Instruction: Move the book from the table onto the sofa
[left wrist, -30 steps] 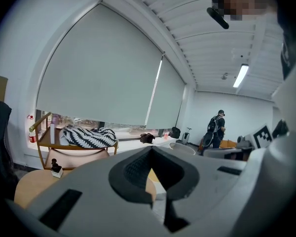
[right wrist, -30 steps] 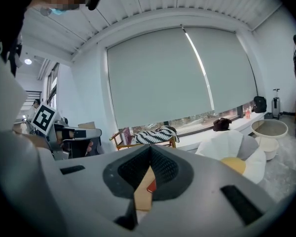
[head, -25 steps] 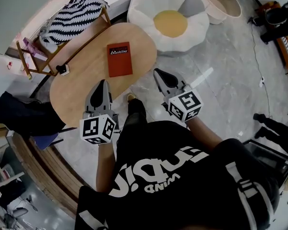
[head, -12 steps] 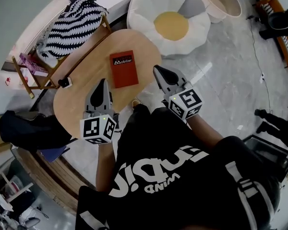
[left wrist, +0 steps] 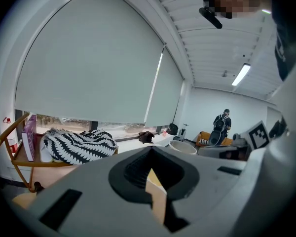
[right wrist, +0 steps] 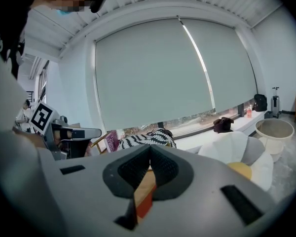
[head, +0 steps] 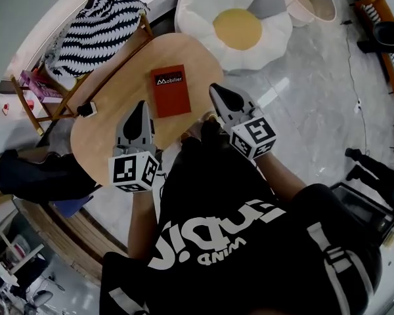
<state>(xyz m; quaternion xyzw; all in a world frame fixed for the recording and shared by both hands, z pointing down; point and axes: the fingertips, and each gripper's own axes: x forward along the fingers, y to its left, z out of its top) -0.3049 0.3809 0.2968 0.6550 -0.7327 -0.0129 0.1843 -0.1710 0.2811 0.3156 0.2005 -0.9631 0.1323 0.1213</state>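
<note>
Both hand-held grippers closed n empty, book not picked up yet

Biggest thing in the head view is the white flower-shaped sofa w/ a yellow centre (head: 197, 8), sitting on the grey marbled floor (head: 315, 97) just past the far end of the oval light-wood worktop (head: 111, 120). Off to the left there's a wooden chair w/ a black-n-white zebra-striped cushion (head: 92, 28). The red rectangular book w/ white lettering (head: 170, 90) lies flat on the worktop, cover up, towards the sofa end. Left hand-held gripper (head: 142, 105) (left wrist: 150, 151) hovers over the worktop near the book's near-left corner, jaws pressed together w/ nothing in them. Right hand-held gripper (head: 215, 88) (right wrist: 149, 150) is just right of the book by the worktop's edge, jaws pressed together too, empty. Neither touches the book afaict.
</note>
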